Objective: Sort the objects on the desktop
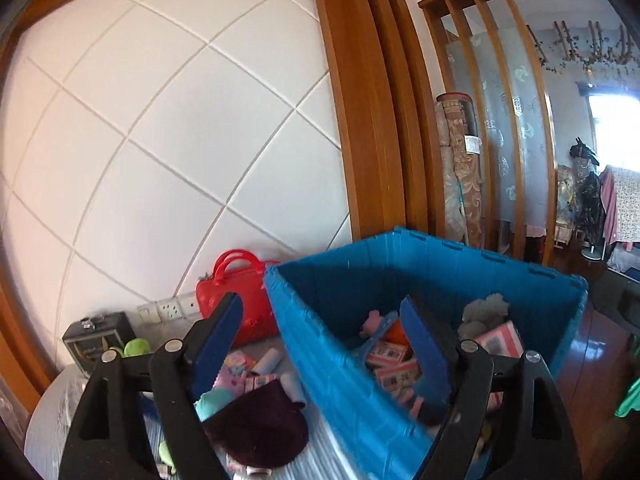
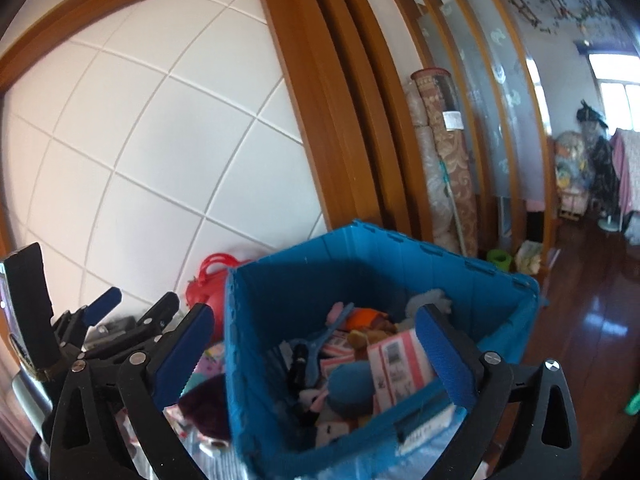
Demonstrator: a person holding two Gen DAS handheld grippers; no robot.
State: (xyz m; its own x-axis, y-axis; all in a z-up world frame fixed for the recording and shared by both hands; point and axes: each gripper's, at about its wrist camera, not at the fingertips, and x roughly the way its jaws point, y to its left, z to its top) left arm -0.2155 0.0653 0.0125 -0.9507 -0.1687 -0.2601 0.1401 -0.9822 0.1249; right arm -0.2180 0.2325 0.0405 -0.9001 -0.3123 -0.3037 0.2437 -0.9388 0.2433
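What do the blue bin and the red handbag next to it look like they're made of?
Blue bin: likely rigid corrugated plastic, matte, given its ribbed walls and notched rim. Red handbag: probably glossy moulded plastic or vinyl, with shiny, stiff loop handles.

Left gripper point(image 1: 322, 344): matte black plastic frame, triangular cut-outs in both arms, round silver pivot screws, two flat fingers faced with textured blue pads point(image 1: 218, 344).
Right gripper point(image 2: 316, 354): same build; black linkage arms, silver screws, blue pads point(image 2: 444, 356) with serrated inner edge on one.
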